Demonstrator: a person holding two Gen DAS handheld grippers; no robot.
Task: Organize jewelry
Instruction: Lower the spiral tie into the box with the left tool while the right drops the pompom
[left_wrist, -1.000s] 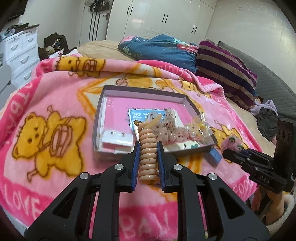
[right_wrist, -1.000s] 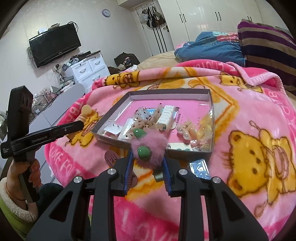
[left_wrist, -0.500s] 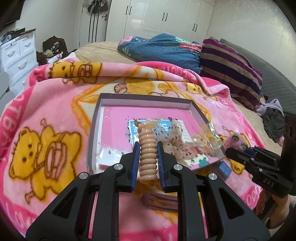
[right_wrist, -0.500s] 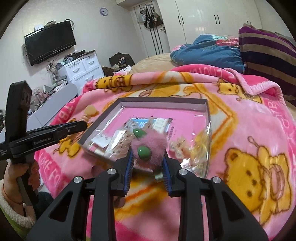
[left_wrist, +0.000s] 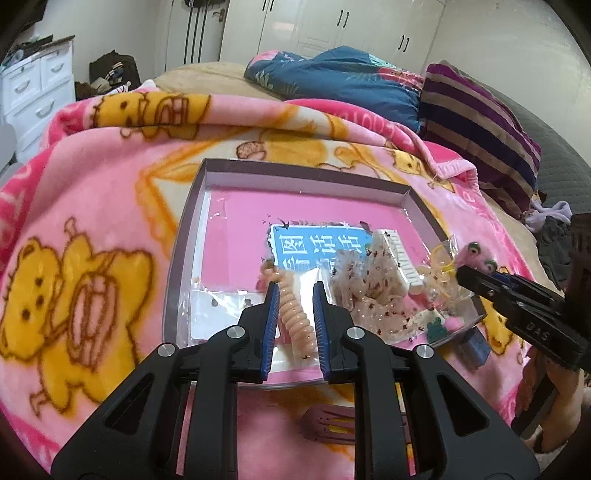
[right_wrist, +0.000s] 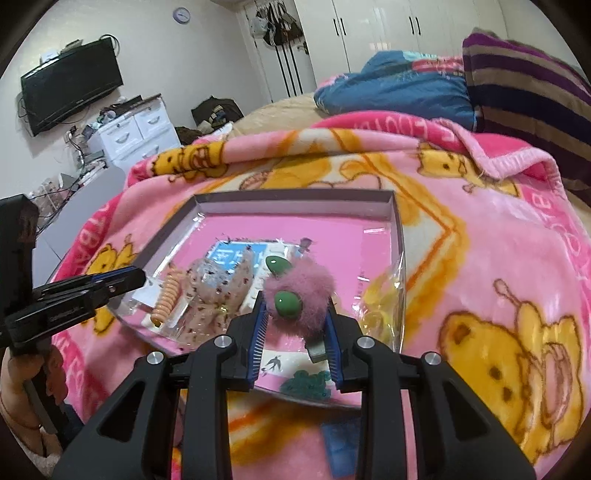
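A shallow grey-walled box (left_wrist: 192, 221) with a pink floor lies on the pink bear blanket; it also shows in the right wrist view (right_wrist: 295, 195). My left gripper (left_wrist: 295, 314) is open over its near edge. A peach spiral hair tie (left_wrist: 295, 314) lies loose between its fingers on packets in the box, and it shows in the right wrist view (right_wrist: 166, 301). My right gripper (right_wrist: 295, 325) is shut on a pink fluffy hair clip (right_wrist: 301, 291) with green beads, held over the box's near right corner. The clip shows in the left wrist view (left_wrist: 476, 256).
The box holds a blue card (left_wrist: 314, 245), clear packets of speckled pieces (left_wrist: 362, 288) and yellow bands (right_wrist: 380, 299). A mauve hair clip (left_wrist: 328, 424) and a blue item (left_wrist: 476, 347) lie on the blanket in front. Pillows (left_wrist: 480, 122) lie behind.
Both grippers moved forward over the box. My left gripper opened and let go of the spiral hair tie, which now lies in the box. The right still holds the fluffy clip.
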